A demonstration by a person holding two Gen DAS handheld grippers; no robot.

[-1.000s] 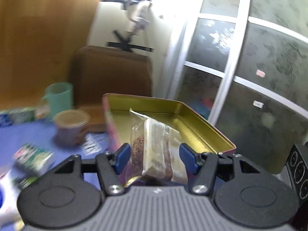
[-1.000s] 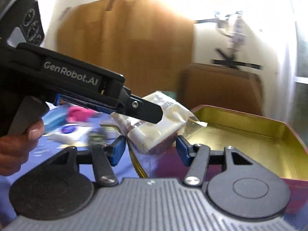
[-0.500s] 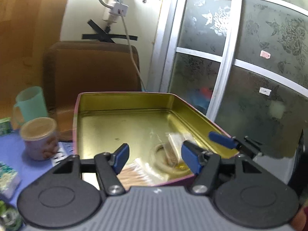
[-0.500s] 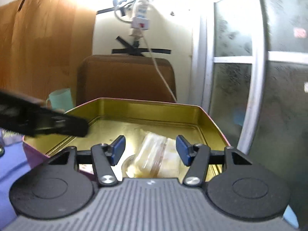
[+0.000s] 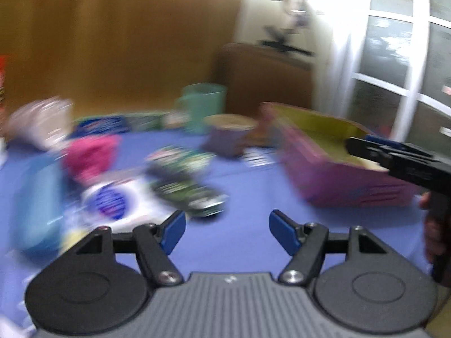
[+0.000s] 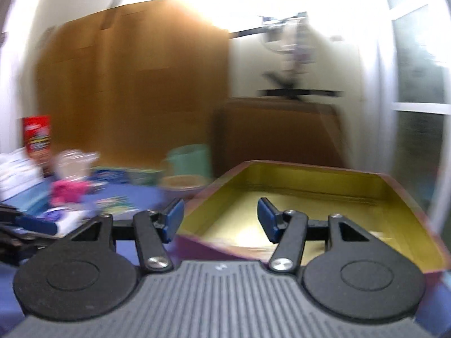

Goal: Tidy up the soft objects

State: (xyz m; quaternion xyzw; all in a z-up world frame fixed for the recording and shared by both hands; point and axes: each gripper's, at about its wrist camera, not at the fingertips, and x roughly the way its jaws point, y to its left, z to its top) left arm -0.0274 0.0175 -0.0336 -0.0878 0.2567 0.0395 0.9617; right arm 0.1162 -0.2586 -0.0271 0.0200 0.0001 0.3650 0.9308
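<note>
Both views are motion-blurred. My left gripper is open and empty above the blue tablecloth. Soft packets lie to its left: a green packet, a white pouch with a blue label and a pink soft item. The pink tin with a gold inside stands at the right, with the other gripper over it. My right gripper is open and empty at the tin's near left corner. The tin's contents are mostly hidden.
A teal mug and a small tub stand behind the packets. A light blue item lies at far left. A brown chair back and cardboard panel stand behind the table; a glass door is at right.
Both grippers have let go of their clear packets in the tin and pulled back. The left gripper has swung left toward the loose packets; the right gripper has also turned left.
</note>
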